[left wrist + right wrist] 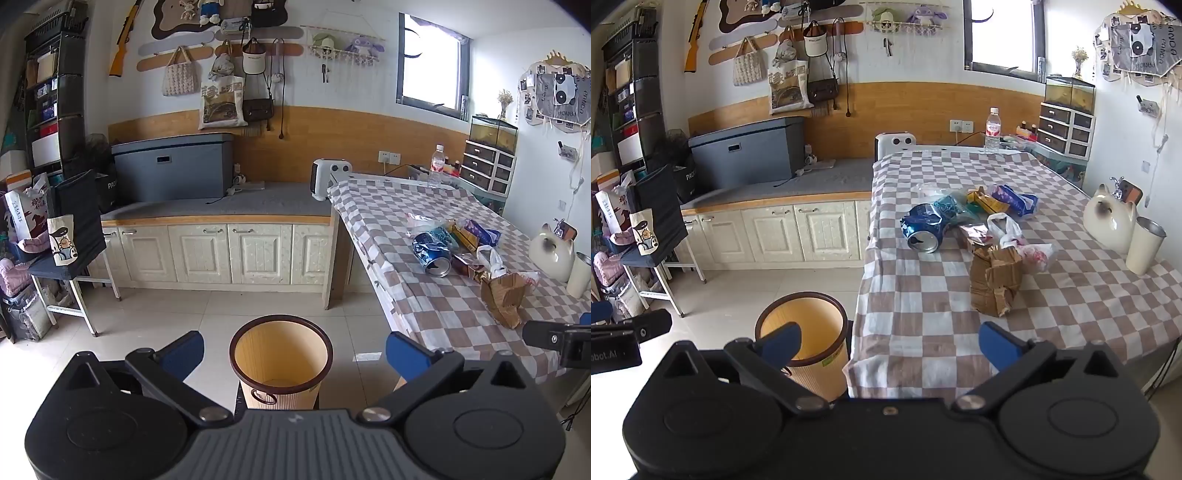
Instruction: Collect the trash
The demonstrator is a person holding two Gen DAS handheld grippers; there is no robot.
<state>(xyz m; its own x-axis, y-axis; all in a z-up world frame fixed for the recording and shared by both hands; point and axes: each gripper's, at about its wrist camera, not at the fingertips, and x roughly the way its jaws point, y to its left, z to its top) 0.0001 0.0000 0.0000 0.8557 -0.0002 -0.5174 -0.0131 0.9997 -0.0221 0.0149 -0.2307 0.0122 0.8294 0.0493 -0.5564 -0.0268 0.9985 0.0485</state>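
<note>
Tongs [293,354] above bare-floored bin [279,369]

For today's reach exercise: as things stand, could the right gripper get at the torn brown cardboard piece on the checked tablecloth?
Probably yes. The right gripper is open and empty, and the torn brown cardboard piece lies nearest it on the checked tablecloth, with bare cloth between them.

The bin [801,332] hides partly behind a blue finger (its base too).
</note>
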